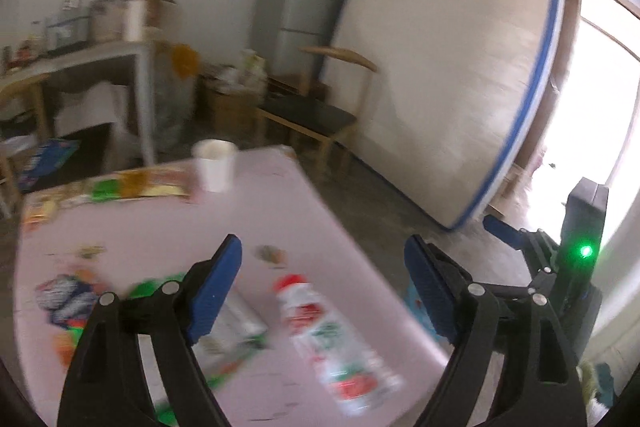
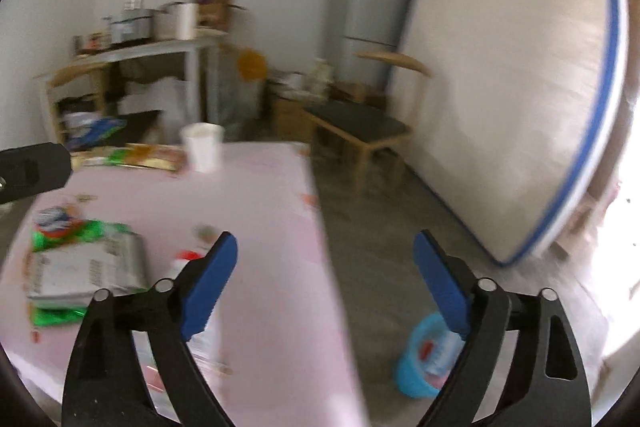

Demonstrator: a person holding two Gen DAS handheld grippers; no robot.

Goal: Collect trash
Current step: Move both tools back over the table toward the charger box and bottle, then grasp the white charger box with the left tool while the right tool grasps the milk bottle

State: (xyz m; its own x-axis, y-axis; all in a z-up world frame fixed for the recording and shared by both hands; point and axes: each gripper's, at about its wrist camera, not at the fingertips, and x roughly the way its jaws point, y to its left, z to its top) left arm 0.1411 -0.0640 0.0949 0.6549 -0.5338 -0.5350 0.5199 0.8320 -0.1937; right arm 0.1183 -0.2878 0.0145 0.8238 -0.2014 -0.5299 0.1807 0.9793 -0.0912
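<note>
My left gripper (image 1: pixel 324 287) hangs open over the pink table (image 1: pixel 280 211) with nothing between its fingers. Below it lies a white bottle with a red cap (image 1: pixel 332 339), beside a silver and green wrapper (image 1: pixel 236 327). A blue and white wrapper (image 1: pixel 64 295) lies at the table's left. My right gripper (image 2: pixel 324 283) is open and holds nothing, over the table's right edge. Below its right finger a blue bin (image 2: pixel 416 367) stands on the floor with trash inside. The bottle (image 2: pixel 186 259) is partly hidden behind its left finger. Everything is blurred.
A white paper cup (image 1: pixel 214 165) and a flat snack packet (image 1: pixel 120 187) sit at the table's far end. A wooden chair (image 2: pixel 360 131), a mattress (image 2: pixel 512 87) leaning on the wall, a fridge (image 2: pixel 368 7) and a cluttered side table (image 2: pixel 160 47) stand beyond.
</note>
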